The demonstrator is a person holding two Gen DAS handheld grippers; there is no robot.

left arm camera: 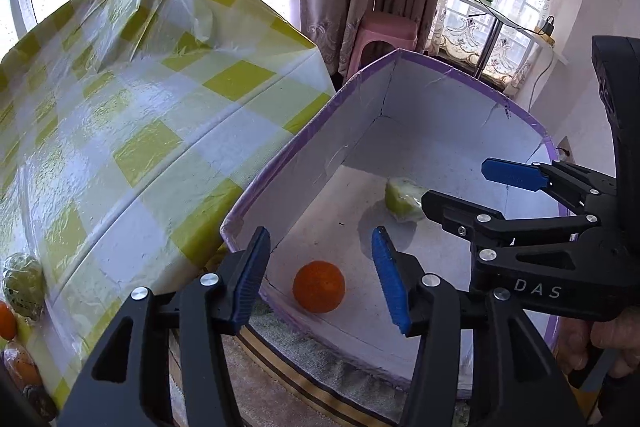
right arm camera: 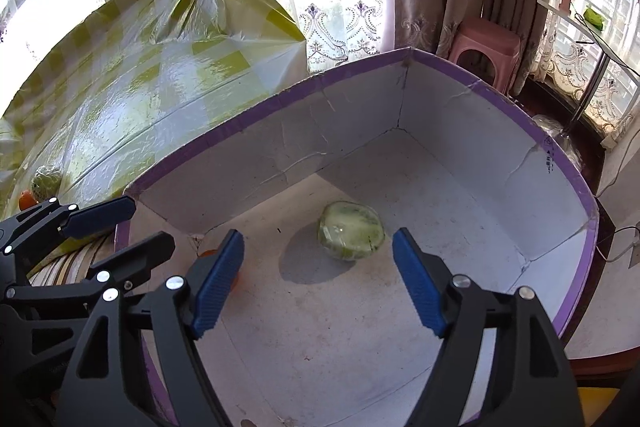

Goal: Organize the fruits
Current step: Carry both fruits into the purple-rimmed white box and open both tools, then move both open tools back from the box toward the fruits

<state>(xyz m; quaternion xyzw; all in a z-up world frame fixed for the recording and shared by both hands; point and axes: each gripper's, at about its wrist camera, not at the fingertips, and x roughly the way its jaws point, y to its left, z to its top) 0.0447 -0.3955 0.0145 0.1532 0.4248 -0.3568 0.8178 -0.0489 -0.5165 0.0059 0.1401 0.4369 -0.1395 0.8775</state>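
Box (right arm camera: 440,99): white inside, purple rim, small unreadable print near its right rim.
Orange (left arm camera: 319,287): on the box floor, near corner by the desk.
Wrapped green fruit (right arm camera: 351,230): mid-floor of the box, apart from the orange.
Left gripper (left arm camera: 322,277): jaws spread, empty, above the orange.
Right gripper (right arm camera: 318,283): jaws spread, empty, over the box; body lettered "DAS".
Desk (left arm camera: 140,131): yellow-check plastic cover; more wrapped fruits (left arm camera: 20,303) at its left edge.
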